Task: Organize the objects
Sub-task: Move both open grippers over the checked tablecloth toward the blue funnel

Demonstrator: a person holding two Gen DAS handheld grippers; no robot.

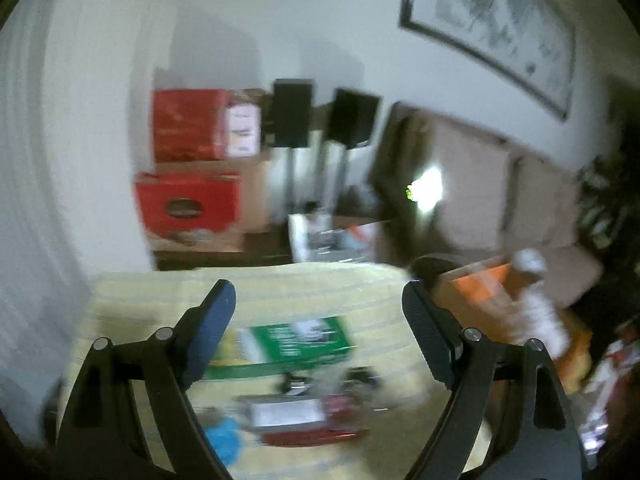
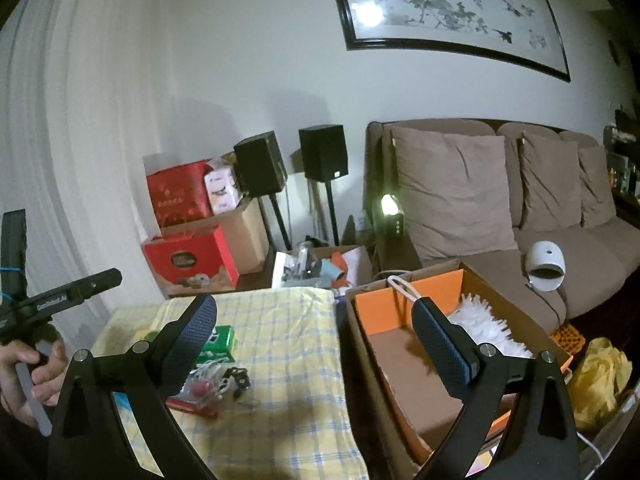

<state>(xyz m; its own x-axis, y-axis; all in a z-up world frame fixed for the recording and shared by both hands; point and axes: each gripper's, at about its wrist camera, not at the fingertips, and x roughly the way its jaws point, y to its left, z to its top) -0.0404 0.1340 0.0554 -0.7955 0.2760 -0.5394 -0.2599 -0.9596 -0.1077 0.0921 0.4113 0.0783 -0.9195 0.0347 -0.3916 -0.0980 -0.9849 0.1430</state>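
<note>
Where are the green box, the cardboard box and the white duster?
green box (image 2: 219, 342), right wrist view, its front face.
cardboard box (image 2: 394, 312), right wrist view, orange inner wall.
white duster (image 2: 486, 326), right wrist view, its fluffy head.

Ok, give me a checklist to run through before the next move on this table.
1. Left claw open and empty: ok.
2. Right claw open, nothing between its pads: ok.
3. Green box lying free on the checked cloth: ok.
4. Cardboard box open with bare floor space: ok.
5. White duster already inside it: ok.
6. Small clutter separable for a clean grip: cannot tell.
</note>
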